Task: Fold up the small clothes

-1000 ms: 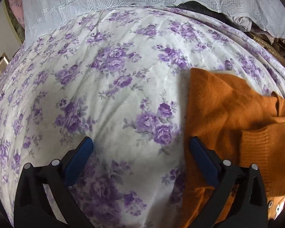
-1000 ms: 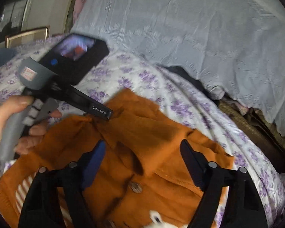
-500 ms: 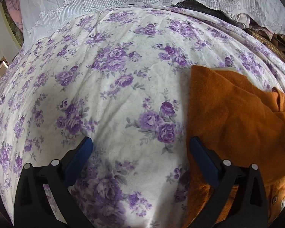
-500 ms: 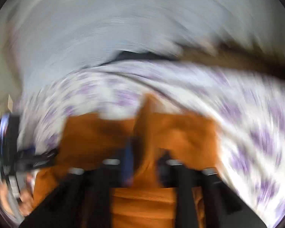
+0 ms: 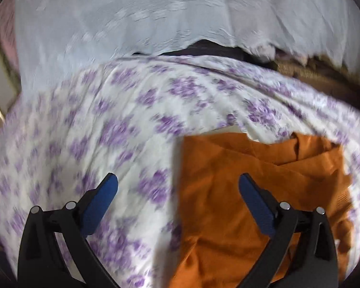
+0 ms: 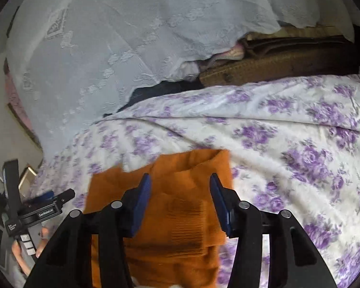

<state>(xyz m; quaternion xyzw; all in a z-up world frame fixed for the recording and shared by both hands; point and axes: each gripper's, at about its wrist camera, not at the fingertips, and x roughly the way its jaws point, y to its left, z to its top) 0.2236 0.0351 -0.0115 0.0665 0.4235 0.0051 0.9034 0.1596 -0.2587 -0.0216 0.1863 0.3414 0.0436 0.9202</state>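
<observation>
1. Left gripper first: its blue pads stand wide apart with nothing between them. One pad hangs over the floral bedsheet, the other over the left part of the orange sweater. This view is pretty smeared.
2. Right gripper: jaws about halfway apart, blue pads either side of a raised fold with a ribbed cuff. I honestly can't tell if the pads press on the knit or just sit beside it.
3. Only the right wrist view shows the other tool from outside: the left gripper at the far left edge, with a hand on its handle. It also shows a folded brown blanket beyond the bed. The left wrist view alone shows the sweater's straight left edge.
4. The orange sweater is a rust knit, bunched and partly folded over itself, lying near the near edge of the bed.
5. Room: plenty of bare sheet to the left and far side of the sweater, also to its right. A white lace cloth drapes along the far edge.
</observation>
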